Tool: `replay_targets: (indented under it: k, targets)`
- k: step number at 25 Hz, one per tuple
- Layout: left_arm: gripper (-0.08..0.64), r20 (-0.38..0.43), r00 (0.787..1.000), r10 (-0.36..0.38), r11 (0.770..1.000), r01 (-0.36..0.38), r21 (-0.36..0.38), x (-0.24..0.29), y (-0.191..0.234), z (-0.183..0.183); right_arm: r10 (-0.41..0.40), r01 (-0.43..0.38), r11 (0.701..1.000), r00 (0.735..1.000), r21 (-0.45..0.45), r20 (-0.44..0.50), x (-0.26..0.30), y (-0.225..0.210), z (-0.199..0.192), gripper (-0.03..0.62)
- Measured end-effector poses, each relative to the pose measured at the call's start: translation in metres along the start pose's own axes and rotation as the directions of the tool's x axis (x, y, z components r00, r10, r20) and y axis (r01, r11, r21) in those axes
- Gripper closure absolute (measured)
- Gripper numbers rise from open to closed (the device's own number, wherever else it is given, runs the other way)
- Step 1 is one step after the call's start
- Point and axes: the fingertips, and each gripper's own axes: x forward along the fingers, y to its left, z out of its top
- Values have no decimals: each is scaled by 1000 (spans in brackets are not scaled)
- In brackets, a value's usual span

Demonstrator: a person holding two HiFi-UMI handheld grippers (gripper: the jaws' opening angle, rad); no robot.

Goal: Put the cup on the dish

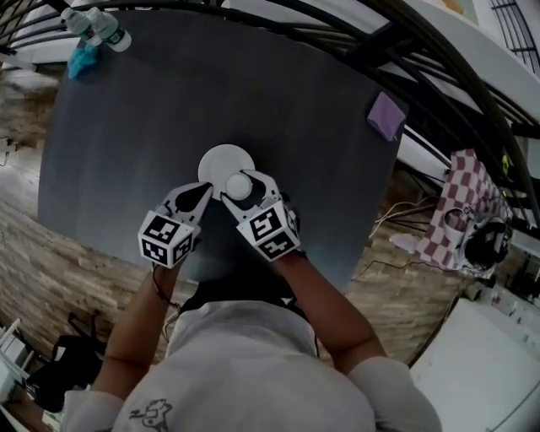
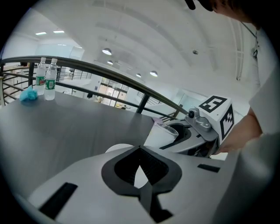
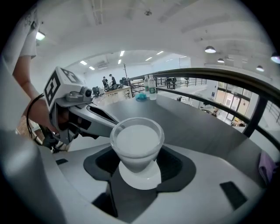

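Observation:
A small clear cup (image 1: 240,186) holding something white is gripped between the jaws of my right gripper (image 1: 242,189). It hangs over the near edge of a white round dish (image 1: 221,162) on the dark table (image 1: 169,110). In the right gripper view the cup (image 3: 136,142) stands upright above the dish (image 3: 144,178); I cannot tell whether they touch. My left gripper (image 1: 202,192) is just left of the cup, its tips together and empty, pointing at the dish (image 2: 119,148). From the left gripper view the cup (image 2: 164,131) shows to the right.
Two water bottles (image 1: 101,25) and a blue cloth (image 1: 83,59) sit at the table's far left. A purple object (image 1: 386,116) lies by the far right edge. A dark railing curves round the far side. A checked cloth (image 1: 460,211) lies off to the right.

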Motion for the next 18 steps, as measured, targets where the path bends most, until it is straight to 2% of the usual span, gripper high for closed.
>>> replay_targets:
  k: [4,10,18]
  targets:
    - [561,-18,1000,-7,1000,6,-10,15,19,-10,-31,29,996,999,-85,-23,26,-7,-8,330]
    - [561,-33,999,-2,999,1,-39,29,50,-24,-26,23,998,998,-65,-50,63,-17,-24,330]
    - [561,-50,999,-13,999,10,-48,36,59,-36,-33,27,997,997,-79,-66,81,-16,-39,330]
